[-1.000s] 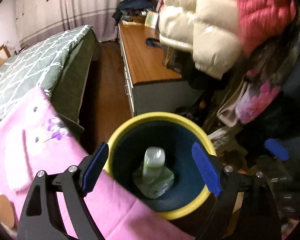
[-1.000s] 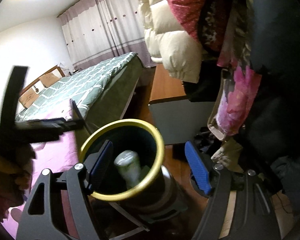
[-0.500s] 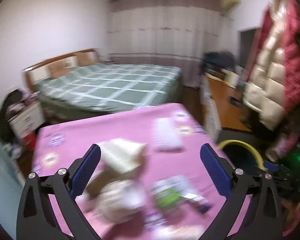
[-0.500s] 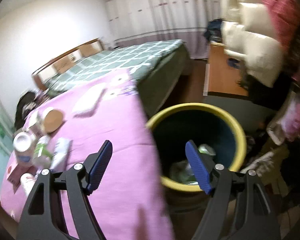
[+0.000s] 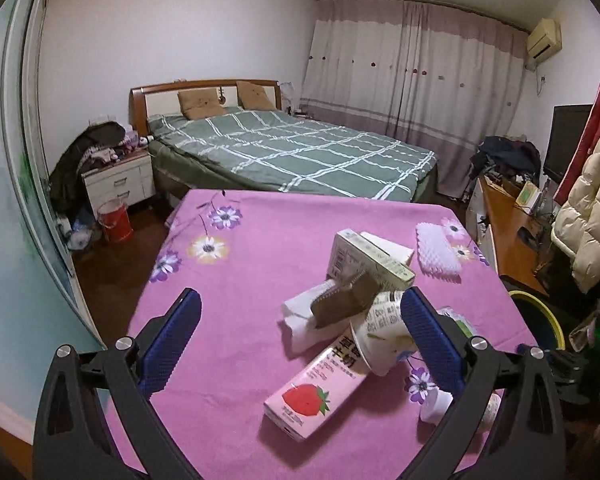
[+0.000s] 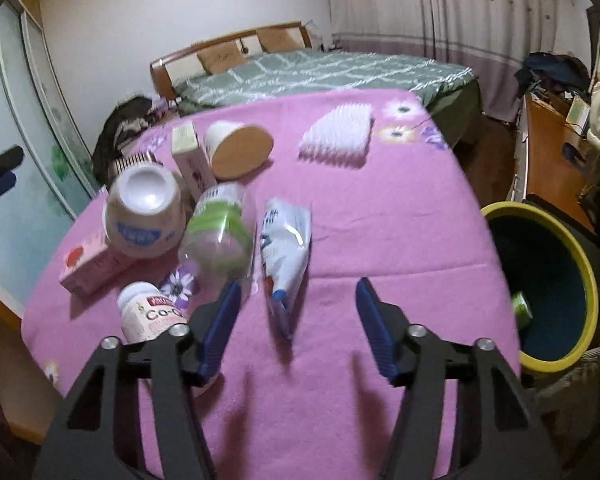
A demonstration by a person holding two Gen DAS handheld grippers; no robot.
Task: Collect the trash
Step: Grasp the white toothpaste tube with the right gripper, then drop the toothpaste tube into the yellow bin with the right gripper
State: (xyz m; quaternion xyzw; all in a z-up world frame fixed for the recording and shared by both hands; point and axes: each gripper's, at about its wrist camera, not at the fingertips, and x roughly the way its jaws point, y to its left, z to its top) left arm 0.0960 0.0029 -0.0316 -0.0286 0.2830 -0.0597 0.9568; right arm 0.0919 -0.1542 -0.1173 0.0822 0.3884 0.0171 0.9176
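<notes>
Trash lies on a pink flowered tablecloth (image 5: 240,280). My left gripper (image 5: 302,312) hovers wide open and holds nothing, above the cloth and left of a pile: a pink strawberry milk carton (image 5: 320,388), a paper cup (image 5: 380,336), a brown cardboard scrap (image 5: 348,300) and a white-green carton (image 5: 364,260). My right gripper (image 6: 298,292) is closing. The near end of a crumpled blue-white pouch (image 6: 286,256) lies between its jaws, and the pads do not touch it. A clear green-labelled bottle (image 6: 220,236) lies just left of the pouch.
The yellow-rimmed bin (image 6: 590,288) stands off the table's right edge with trash inside. Left of the right gripper lie a white supplement bottle (image 6: 148,312) and an upturned cup (image 6: 144,212). A white foam pad (image 6: 340,132) is at the far side. A bed (image 5: 292,156) stands beyond.
Both grippers swung away from over the bin to over the pink table. The left jaws spread wider. The right jaws have narrowed around the pouch's end.
</notes>
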